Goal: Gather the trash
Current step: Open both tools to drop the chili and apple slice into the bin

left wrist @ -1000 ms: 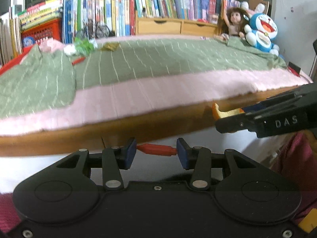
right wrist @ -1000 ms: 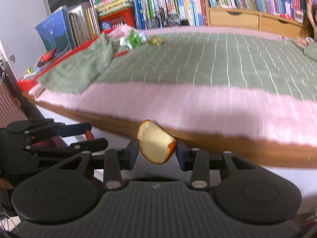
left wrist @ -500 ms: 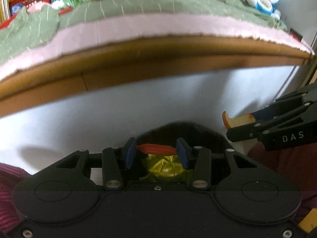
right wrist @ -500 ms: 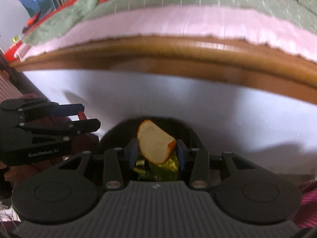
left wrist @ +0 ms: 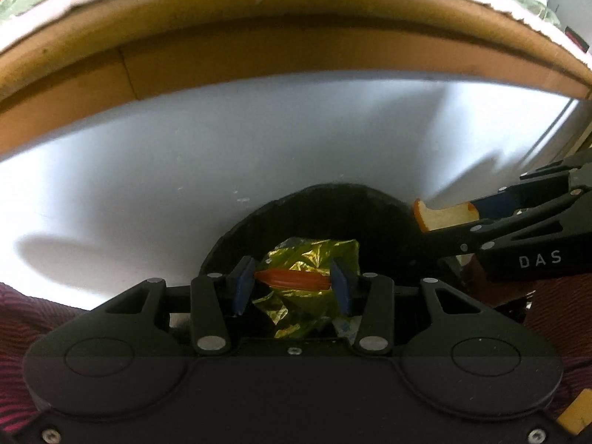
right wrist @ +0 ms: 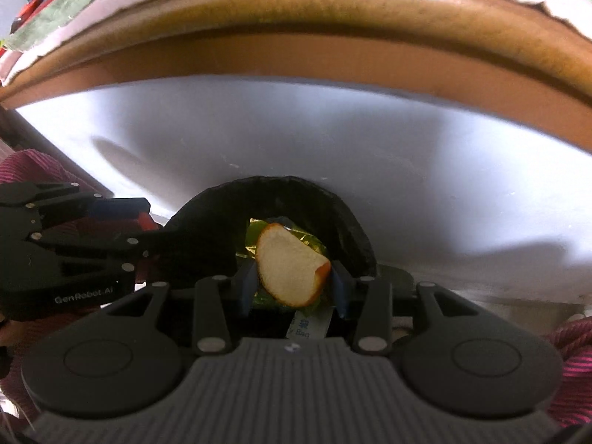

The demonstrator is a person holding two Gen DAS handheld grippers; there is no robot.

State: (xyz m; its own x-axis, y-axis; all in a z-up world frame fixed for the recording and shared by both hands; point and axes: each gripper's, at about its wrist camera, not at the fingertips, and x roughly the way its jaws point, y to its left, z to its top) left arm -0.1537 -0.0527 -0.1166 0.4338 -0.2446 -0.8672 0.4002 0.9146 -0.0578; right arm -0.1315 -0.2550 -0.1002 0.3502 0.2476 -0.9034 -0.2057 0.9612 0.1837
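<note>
left hand-held gripper (left wrist: 292,283): clamps red wrapper (left wrist: 292,280) crosswise, directly above bin (left wrist: 333,203)
right hand-held gripper (right wrist: 292,281): jaws just easing open around apple slice (right wrist: 290,268), over the bin too

The bin (left wrist: 333,207) is largely hidden behind the left tool (left wrist: 292,281).

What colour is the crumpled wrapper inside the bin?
Shiny yellow-gold wrapper, best seen in the left wrist view.

The black bin's (left wrist: 333,203) mouth lies open below; the bed frame (left wrist: 296,48) overhangs beyond, with a gold wrapper (left wrist: 314,255) inside.
</note>
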